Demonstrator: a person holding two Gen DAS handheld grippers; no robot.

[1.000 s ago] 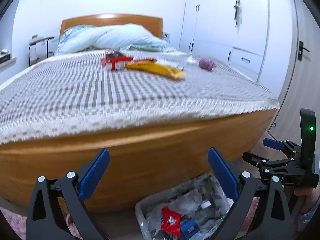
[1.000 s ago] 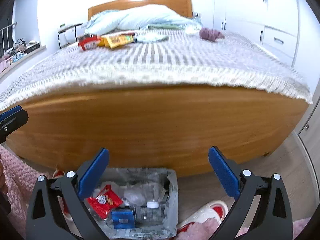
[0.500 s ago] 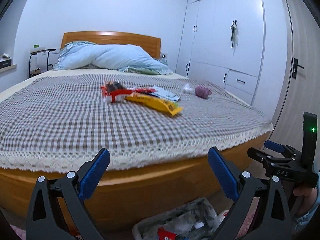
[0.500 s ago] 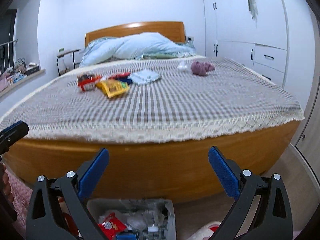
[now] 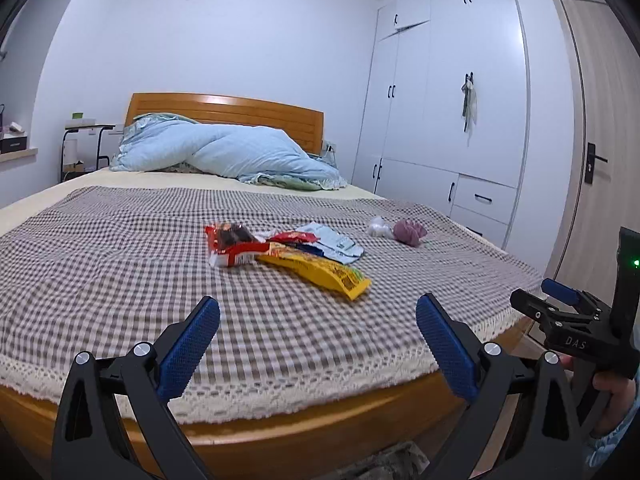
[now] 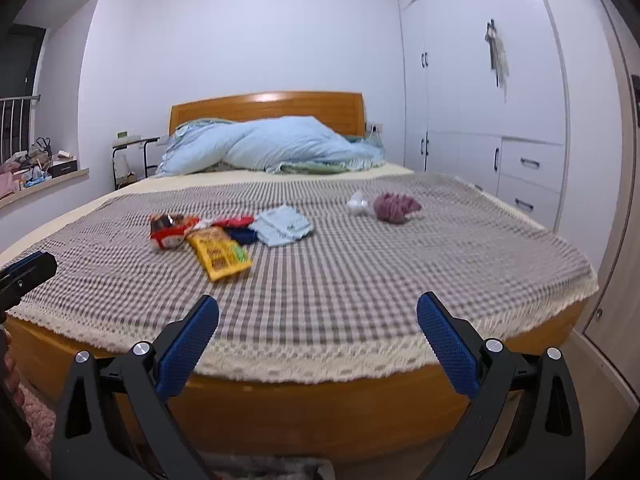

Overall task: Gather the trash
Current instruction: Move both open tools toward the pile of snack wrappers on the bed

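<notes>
Wrappers lie mid-bed on the checked cover: a yellow snack bag (image 5: 320,274) (image 6: 219,256), a red and white packet (image 5: 232,246) (image 6: 170,232), a pale blue packet (image 5: 334,240) (image 6: 284,226), a white crumpled scrap (image 5: 377,227) (image 6: 357,204) and a purple wad (image 5: 408,232) (image 6: 394,206). My left gripper (image 5: 318,338) hangs open over the bed's foot edge, nothing between its blue pads. My right gripper (image 6: 318,338) is open too, also short of the wrappers; it shows in the left wrist view (image 5: 560,304). The trash bin's rim (image 5: 384,464) (image 6: 264,466) peeks below.
A wooden bed frame (image 6: 320,408) runs across the foreground. A blue duvet (image 5: 224,156) is heaped by the headboard. White wardrobes (image 5: 448,92) and a door (image 5: 600,152) line the right. A side table (image 5: 80,148) stands at the left, beside a cluttered sill (image 6: 36,168).
Both grippers have risen from floor level beside the trash bin to above the bed's edge. The bin has dropped almost out of view. Both stayed open.
</notes>
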